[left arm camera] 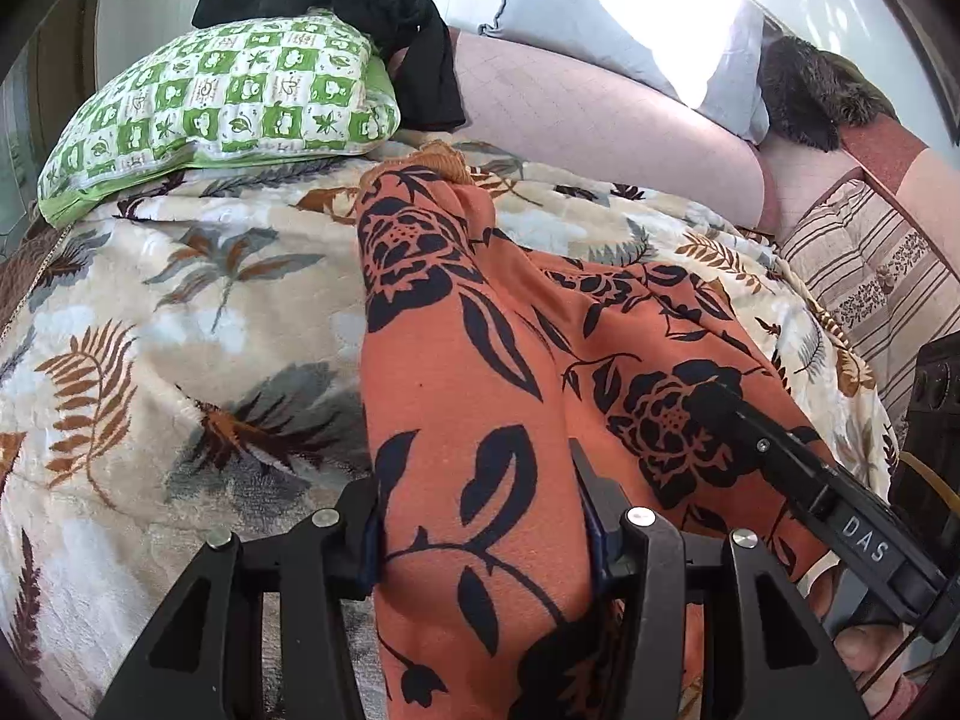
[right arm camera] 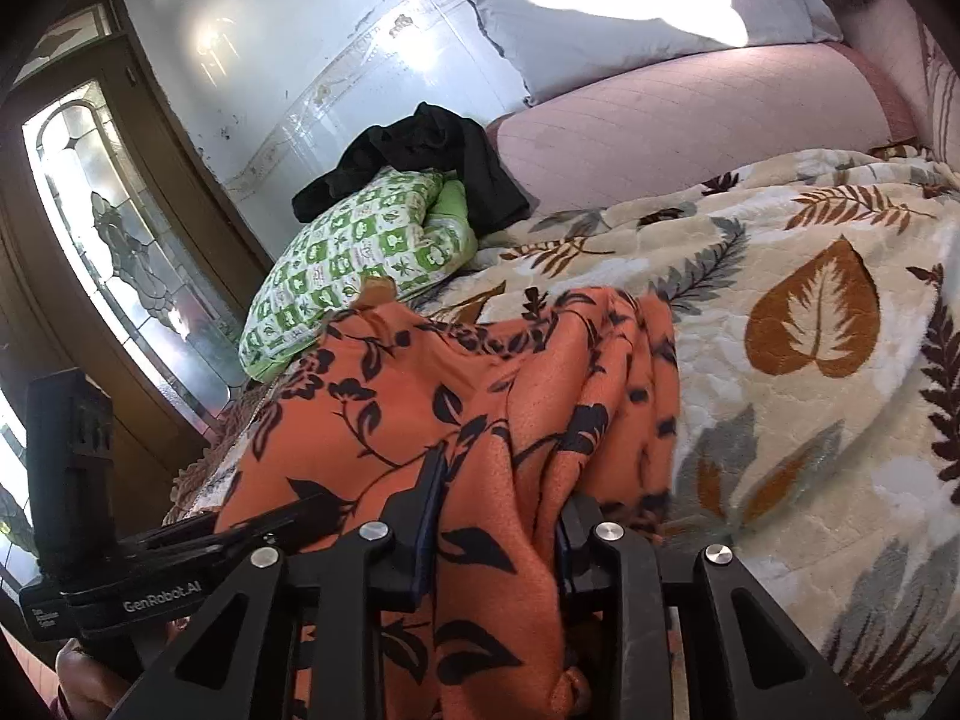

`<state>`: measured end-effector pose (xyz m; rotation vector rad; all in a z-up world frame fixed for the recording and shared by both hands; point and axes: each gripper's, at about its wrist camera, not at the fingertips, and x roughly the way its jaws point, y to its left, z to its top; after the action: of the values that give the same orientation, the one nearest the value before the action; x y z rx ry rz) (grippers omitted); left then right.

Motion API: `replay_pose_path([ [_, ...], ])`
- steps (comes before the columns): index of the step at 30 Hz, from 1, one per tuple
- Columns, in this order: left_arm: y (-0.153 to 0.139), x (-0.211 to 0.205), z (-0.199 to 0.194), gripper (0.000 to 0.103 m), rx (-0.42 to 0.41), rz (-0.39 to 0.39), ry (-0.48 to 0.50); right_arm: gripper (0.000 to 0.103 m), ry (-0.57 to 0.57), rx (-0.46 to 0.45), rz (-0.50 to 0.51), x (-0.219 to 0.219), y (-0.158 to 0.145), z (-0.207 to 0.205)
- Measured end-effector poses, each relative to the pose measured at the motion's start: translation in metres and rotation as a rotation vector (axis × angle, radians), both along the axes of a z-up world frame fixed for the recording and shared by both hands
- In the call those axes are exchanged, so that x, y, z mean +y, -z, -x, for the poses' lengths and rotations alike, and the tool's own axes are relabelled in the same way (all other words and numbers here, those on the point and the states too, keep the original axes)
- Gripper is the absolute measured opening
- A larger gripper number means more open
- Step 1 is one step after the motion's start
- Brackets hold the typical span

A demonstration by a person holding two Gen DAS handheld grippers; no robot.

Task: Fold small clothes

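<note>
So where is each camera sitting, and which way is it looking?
Left wrist: sits on the left gripper, looking along its fingers over the orange flowered garment toward the green pillow; the right gripper enters from the right.
Right wrist: sits on the right gripper, looking across the same garment toward the pillow and glass door; the left gripper shows at lower left.
Both share: garment, pillow, black clothes, leaf blanket.

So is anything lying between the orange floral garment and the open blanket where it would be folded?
Nothing visible. Both grippers already clamp the orange floral garment, and the leaf-print blanket around it looks bare; the green pillow sits beyond its far end.
</note>
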<state>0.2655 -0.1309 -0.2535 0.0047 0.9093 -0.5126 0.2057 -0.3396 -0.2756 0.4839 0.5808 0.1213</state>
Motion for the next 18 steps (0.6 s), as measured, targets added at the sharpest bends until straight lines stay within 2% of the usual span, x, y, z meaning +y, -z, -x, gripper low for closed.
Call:
replay_pose_path([
  [2,0.003,-0.002,-0.001,0.052,0.000,-0.018,0.001,0.032,-0.007,0.024,0.024,0.005,0.004,-0.004],
  [7,0.007,0.000,-0.005,0.052,0.029,-0.020,-0.014,0.032,0.002,0.068,-0.015,-0.001,0.013,-0.008],
  [18,0.007,-0.001,-0.005,0.052,0.033,-0.028,-0.021,0.032,0.038,0.149,-0.093,-0.018,0.027,-0.013],
])
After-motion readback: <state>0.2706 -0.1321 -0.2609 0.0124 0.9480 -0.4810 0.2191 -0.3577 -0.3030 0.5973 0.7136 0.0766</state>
